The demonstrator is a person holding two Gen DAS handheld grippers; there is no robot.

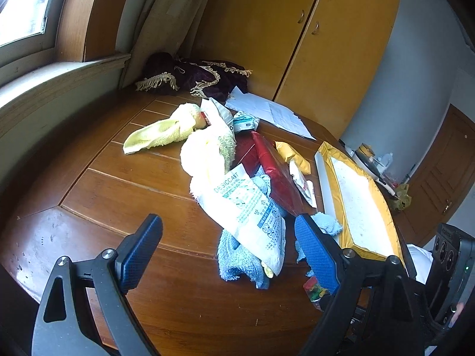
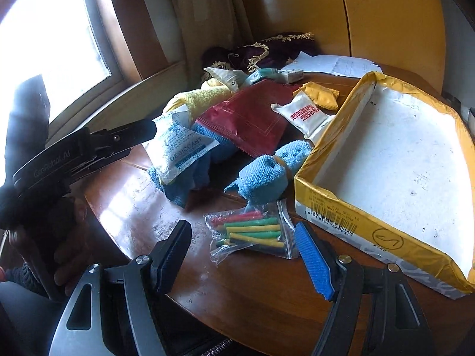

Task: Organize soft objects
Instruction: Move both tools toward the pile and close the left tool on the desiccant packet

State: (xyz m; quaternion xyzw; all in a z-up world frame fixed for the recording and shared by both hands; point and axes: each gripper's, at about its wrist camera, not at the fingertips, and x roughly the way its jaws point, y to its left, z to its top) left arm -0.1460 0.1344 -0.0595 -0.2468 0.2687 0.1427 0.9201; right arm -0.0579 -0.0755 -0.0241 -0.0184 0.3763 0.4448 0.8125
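A brown wooden table [image 1: 124,195] is carrying a loose pile of soft goods ahead of the left gripper [image 1: 228,252]. Lying directly on it are a blue cloth [image 1: 240,262] under a white desiccant bag [image 1: 252,210], a pale yellow towel [image 1: 154,136] farther ahead, a dark fringed cloth [image 1: 204,74] at the far edge, and white papers [image 1: 273,112] beside it. Between the right gripper's [image 2: 243,255] fingers a clear bag of coloured tubes [image 2: 252,231] is resting on the tabletop, with a rolled blue cloth [image 2: 267,172] just beyond it and a yellow-taped open box [image 2: 383,228] sitting to its right.
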